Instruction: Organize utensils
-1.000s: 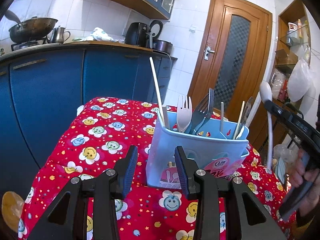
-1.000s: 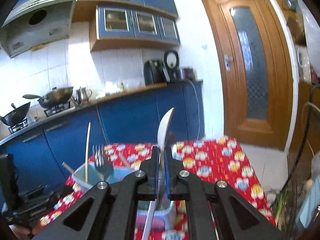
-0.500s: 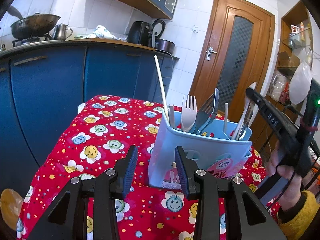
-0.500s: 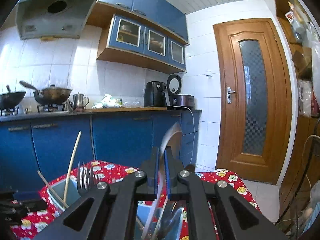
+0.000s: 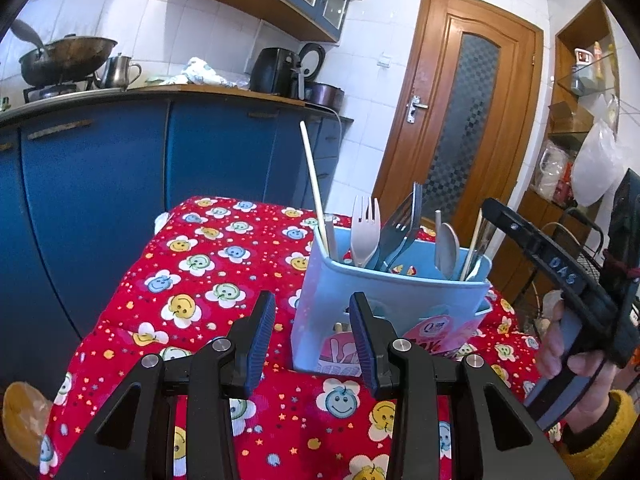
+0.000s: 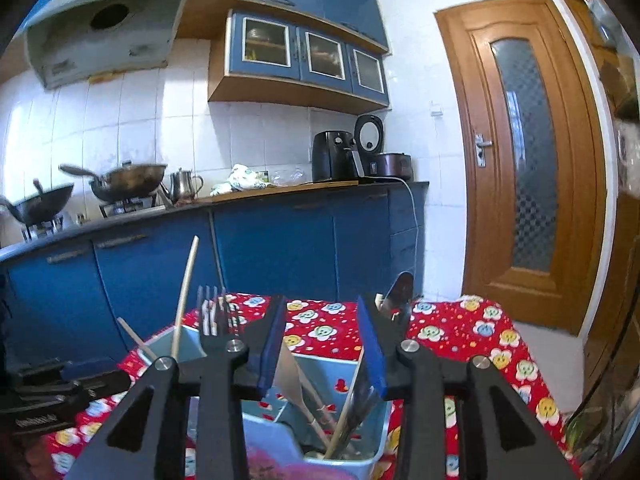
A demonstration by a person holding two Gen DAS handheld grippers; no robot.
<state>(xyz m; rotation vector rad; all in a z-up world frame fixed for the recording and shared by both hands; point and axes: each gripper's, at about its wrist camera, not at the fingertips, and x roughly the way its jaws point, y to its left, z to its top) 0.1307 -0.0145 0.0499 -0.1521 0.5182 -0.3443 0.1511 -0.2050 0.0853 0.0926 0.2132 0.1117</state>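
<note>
The lower part of the pale blue plastic utensil caddy [image 5: 394, 300] is masked in the left wrist view by the black arms of the left tongs [image 5: 312, 340], and in the right wrist view its near wall is cut off by the frame edge under the right tongs [image 6: 322, 344]. The pink label on the caddy's front is too blurred to be read. Only the fingers and a yellow cuff of the person's right hand [image 5: 568, 364] are seen at the right edge of the left wrist view.

The left tongs are held low and tilted downward in front of the caddy, jaws parted, nothing between the blue pads; the caddy's near corner is seen through the gap, but no contact is shown. The right tongs are poised over the caddy's far compartment, nearly level; their jaws have just been opening and now stand released, with nothing pinched between them.

The caddy stands upright on the red smiley-flower cloth [image 5: 192, 280] covering the tabletop. In it are seen a long pale wooden chopstick [image 5: 314, 188] leaning at one end, a white plastic fork [image 5: 365, 232], dark metal forks [image 5: 400, 228], and a white plastic spoon [image 5: 446, 246] resting bowl-up beside a second pale stick. Seen from above, a pale spoon [image 6: 290, 372] lies slanted inside.
</note>
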